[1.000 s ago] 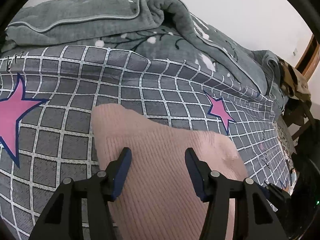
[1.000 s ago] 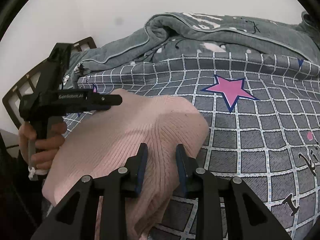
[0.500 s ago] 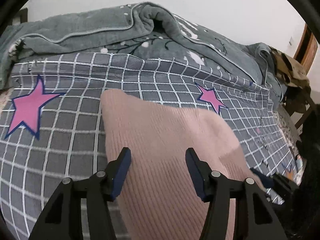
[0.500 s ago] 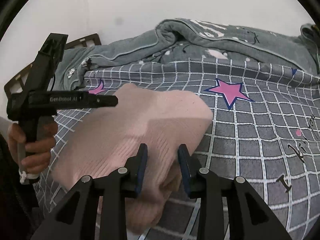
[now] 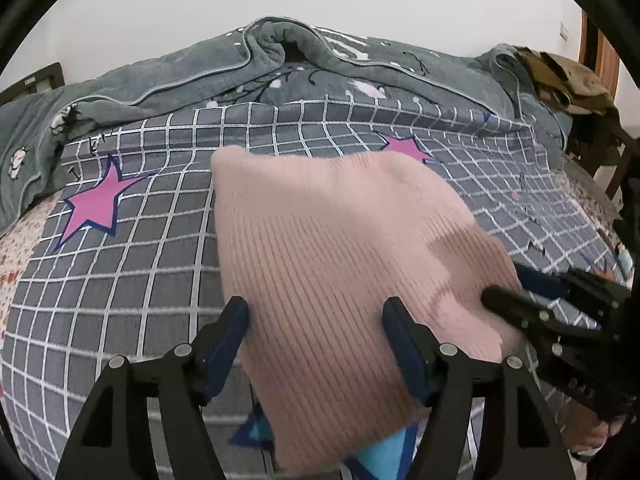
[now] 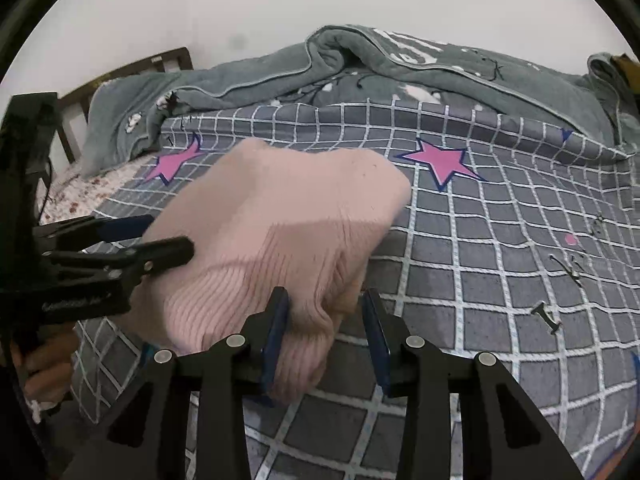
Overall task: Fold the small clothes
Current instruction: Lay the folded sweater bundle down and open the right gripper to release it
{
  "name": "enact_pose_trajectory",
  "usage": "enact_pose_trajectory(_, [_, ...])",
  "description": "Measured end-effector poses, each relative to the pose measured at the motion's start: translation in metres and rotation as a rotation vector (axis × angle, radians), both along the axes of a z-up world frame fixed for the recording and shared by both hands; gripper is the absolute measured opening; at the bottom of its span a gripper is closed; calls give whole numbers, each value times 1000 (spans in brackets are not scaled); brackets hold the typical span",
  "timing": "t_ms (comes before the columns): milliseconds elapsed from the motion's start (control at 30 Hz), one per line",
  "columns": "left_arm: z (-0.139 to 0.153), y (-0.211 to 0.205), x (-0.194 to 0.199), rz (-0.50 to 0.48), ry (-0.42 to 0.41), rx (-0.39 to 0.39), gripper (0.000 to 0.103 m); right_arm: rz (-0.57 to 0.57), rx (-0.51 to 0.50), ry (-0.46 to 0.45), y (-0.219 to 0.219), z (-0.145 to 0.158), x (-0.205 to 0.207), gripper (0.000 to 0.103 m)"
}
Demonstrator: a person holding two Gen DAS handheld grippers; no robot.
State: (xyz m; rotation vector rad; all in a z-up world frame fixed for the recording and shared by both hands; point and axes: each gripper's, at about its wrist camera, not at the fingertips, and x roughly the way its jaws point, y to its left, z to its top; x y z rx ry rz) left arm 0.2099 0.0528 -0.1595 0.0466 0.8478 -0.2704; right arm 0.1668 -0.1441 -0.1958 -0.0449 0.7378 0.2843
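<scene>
One bed (image 5: pixel 132 280) with a grid-and-star cover carries the pink knit garment (image 5: pixel 340 248), now lying folded and flat near its front edge. Both grippers have just been opening: left gripper (image 5: pixel 316 332) fingers spread wide over the knit, released; right gripper (image 6: pixel 325 320) fingers parted around the near corner, not pinching. Looks like the fold got dropped; next likely smoothing or another fold.

Your left gripper (image 5: pixel 316 340) and right gripper (image 6: pixel 326 332), angled downward, have just been opening their fingers.
</scene>
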Motion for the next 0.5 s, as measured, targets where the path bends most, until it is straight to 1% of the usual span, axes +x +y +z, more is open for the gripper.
enact_pose_trajectory(133, [-7,2,-15,10,32,22,68,-31,-27,16,-4,-1,-5,38])
enact_pose_trajectory(233, [-8,12,-24,25,62,-2,68,-41,-23,28,-10,1,-9,38])
enact_pose_trajectory(300, [-3,19,-32,36,70,-25,68,-39,-23,23,-14,7,-14,38])
enact_pose_trajectory(400, [11,21,-46,50,47,-21,68,-46,-12,6,-18,22,-23,38])
enact_pose_trajectory(500, [27,20,-55,49,33,-43,68,-57,6,0,-19,39,-33,38])
